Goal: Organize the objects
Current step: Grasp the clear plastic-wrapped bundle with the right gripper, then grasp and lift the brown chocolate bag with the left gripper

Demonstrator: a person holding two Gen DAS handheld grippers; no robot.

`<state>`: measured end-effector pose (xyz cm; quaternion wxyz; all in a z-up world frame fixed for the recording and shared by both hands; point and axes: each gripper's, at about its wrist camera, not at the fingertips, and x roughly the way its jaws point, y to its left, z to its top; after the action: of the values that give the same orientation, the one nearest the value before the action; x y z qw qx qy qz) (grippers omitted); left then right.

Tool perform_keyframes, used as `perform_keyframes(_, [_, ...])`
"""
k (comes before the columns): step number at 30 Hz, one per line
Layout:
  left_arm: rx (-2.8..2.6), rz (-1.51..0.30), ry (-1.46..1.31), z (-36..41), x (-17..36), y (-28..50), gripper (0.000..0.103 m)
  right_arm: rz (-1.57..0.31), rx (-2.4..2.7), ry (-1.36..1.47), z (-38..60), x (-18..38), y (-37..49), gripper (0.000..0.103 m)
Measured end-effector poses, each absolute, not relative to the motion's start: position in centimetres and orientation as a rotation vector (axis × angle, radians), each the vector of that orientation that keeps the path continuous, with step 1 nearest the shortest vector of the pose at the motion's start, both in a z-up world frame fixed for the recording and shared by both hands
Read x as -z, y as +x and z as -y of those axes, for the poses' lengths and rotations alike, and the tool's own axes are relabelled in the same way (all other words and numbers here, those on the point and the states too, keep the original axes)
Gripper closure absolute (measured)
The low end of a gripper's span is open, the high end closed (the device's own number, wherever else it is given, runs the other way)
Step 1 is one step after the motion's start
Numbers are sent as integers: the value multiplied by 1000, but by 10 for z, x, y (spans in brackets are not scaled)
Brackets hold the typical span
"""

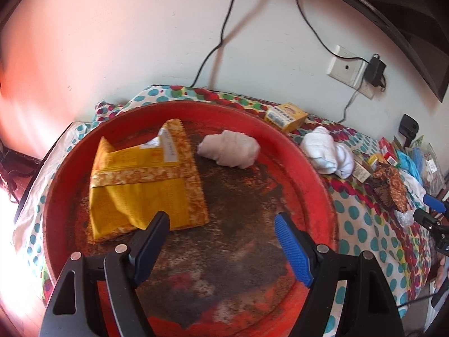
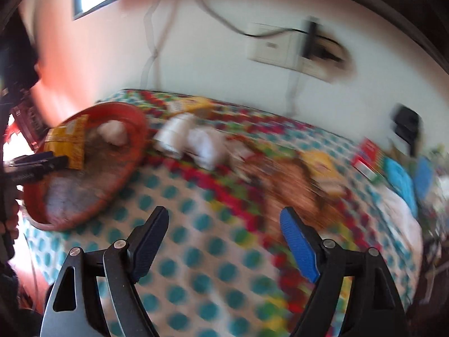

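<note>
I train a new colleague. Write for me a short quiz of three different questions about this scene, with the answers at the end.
1. True or false: the yellow packet lies inside the red tray.
2. Which thing lies on the dotted cloth, outside the tray? A) the pale cloth bundle B) the white rolled cloth C) the yellow packet
3. Fill in: the left gripper is ____ and holds nothing.

Key
1. True.
2. B. It lies beside the tray, near the small yellow box.
3. Open. The right gripper is open and empty too.
</note>
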<state>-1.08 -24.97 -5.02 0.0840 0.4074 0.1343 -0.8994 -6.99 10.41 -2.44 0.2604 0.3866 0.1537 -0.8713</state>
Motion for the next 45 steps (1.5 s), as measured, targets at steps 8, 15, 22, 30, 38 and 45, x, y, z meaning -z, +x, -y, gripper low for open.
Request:
perform_keyframes(8, [2743, -287, 1244, 208, 40, -19, 23, -443, 2451, 1155, -175, 68, -93, 29])
perform_keyframes(15, [2815, -238, 1301, 162, 33, -27, 23, -405, 2391, 1140, -170, 90, -111, 40])
perform_keyframes(22, [2816, -284, 1457, 115, 31, -56, 23, -412, 2383, 1165, -175, 103, -118, 79])
perform_keyframes(30, [2780, -527, 1699, 49, 28, -122, 23, -246, 2434, 1166, -217, 103, -118, 80])
perform_keyframes(38, [2620, -788, 1851, 1, 45, -184, 23, -127, 2398, 1185, -228, 103, -125, 80])
perform_keyframes(45, [2462, -997, 1826, -1, 63, -204, 23, -122, 2368, 1175, -226, 106, -123, 79])
